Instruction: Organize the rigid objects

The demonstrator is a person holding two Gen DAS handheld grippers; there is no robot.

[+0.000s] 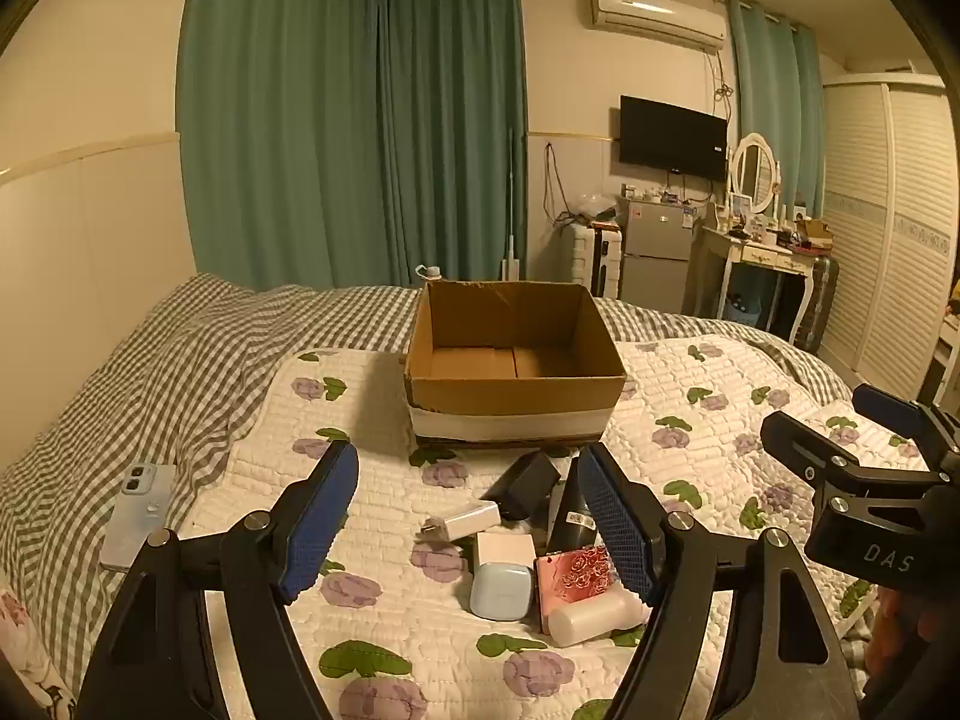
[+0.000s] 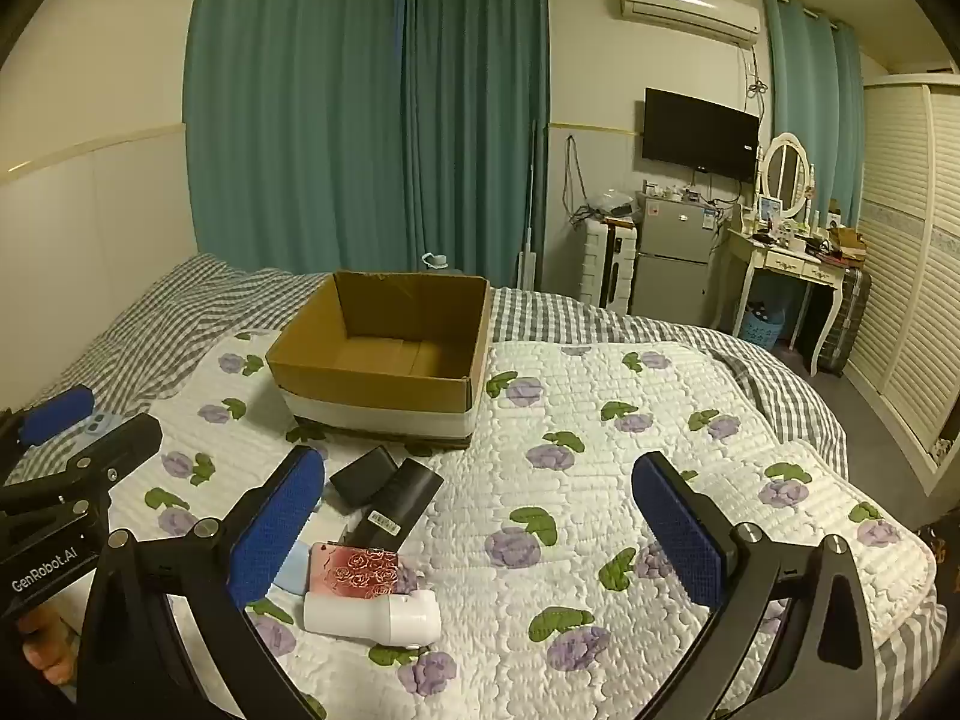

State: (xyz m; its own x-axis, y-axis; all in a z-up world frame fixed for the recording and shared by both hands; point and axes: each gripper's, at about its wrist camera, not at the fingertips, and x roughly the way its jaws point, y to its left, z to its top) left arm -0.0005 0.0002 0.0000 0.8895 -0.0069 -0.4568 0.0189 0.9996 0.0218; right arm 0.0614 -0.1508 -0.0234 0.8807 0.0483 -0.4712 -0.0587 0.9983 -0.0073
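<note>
A bed (image 1: pixel 690 378) covered by a white quilt with purple flowers carries everything, with a grey checked blanket along its left and far edges. Toward the far edge of the quilt sits an open cardboard box (image 1: pixel 513 399), empty inside, with a white band around its base. Both grippers hang over the near part of the bed with nothing between their blue pads: the left gripper (image 1: pixel 468 519) has its jaws spread wide above a cluster of small objects, and the right gripper (image 2: pixel 480 531) has its jaws released too, just right of that cluster. The cluster lies just in front of the box: a black bottle (image 2: pixel 399 504) on its side, a black case (image 2: pixel 363 475) beside it, a pink rose-patterned box (image 2: pixel 357 569), a white bottle (image 2: pixel 375 617) lying down nearest the near edge, a pale blue case (image 1: pixel 501 591), a small white box (image 1: pixel 505 547) and a white charger (image 1: pixel 465 521). A phone (image 1: pixel 141 513) lies apart on the checked blanket at the left edge.
</note>
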